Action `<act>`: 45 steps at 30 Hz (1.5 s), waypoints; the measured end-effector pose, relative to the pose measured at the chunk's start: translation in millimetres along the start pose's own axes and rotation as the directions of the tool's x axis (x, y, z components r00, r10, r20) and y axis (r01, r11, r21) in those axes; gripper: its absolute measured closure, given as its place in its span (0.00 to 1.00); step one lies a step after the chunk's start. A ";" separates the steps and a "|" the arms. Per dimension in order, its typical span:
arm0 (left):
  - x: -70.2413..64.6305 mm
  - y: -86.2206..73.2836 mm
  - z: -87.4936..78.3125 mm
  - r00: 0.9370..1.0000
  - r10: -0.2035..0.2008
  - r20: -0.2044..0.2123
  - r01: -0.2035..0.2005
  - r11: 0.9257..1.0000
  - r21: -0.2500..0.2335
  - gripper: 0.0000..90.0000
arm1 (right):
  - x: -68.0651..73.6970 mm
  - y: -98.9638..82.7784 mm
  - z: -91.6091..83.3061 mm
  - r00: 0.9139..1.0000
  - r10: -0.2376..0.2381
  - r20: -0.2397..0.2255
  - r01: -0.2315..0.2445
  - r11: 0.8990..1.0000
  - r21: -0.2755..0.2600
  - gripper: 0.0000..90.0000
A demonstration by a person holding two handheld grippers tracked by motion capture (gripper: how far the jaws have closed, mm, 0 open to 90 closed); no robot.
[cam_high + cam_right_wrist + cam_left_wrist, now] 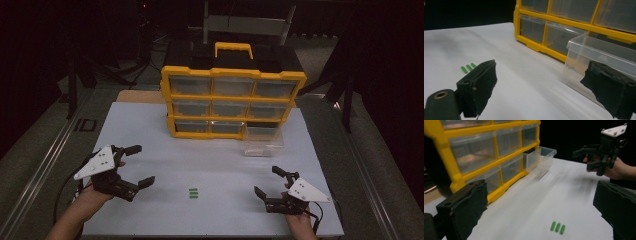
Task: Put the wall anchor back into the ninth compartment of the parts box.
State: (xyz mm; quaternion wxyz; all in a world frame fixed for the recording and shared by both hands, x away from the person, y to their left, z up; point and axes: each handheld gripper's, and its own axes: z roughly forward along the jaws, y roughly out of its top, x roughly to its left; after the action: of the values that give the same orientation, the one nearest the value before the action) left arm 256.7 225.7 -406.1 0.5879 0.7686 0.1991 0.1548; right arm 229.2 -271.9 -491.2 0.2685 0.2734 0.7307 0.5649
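No text, label, brand or number can be read anywhere before me. A dark mark (86,125) lies on the floor beside the left edge of the counter (150,125), toward its far corner; its shape suggests letters, but I cannot make them out. The fronts of the yellow drawer cabinet (233,75) and the pulled-out clear drawer (263,141) bear no legible lettering.

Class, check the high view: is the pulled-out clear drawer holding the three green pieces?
No: the green pieces lie on the white table, apart from the clear drawer.
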 end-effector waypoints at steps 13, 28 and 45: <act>3.8 26.3 29.8 0.995 0.053 0.080 -0.054 0.998 0.012 0.00 | 0.5 -0.1 0.8 1.000 -0.002 -0.007 0.002 1.000 -0.001 0.11; 4.5 23.1 83.9 0.968 0.062 0.244 -0.084 0.993 0.081 0.00 | 0.4 -1.3 2.6 1.000 0.010 -0.015 -0.010 1.000 0.004 0.11; 0.0 -30.5 125.6 0.954 0.001 0.300 -0.074 0.970 0.231 0.09 | 1.5 -2.1 3.9 1.000 0.005 -0.025 -0.005 1.000 0.017 0.11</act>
State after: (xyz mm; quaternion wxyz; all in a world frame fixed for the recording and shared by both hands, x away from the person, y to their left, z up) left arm 312.2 127.0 -468.3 0.5111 0.8520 0.1108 0.0233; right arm 230.7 -268.6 -494.2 0.2555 0.2704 0.7381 0.5628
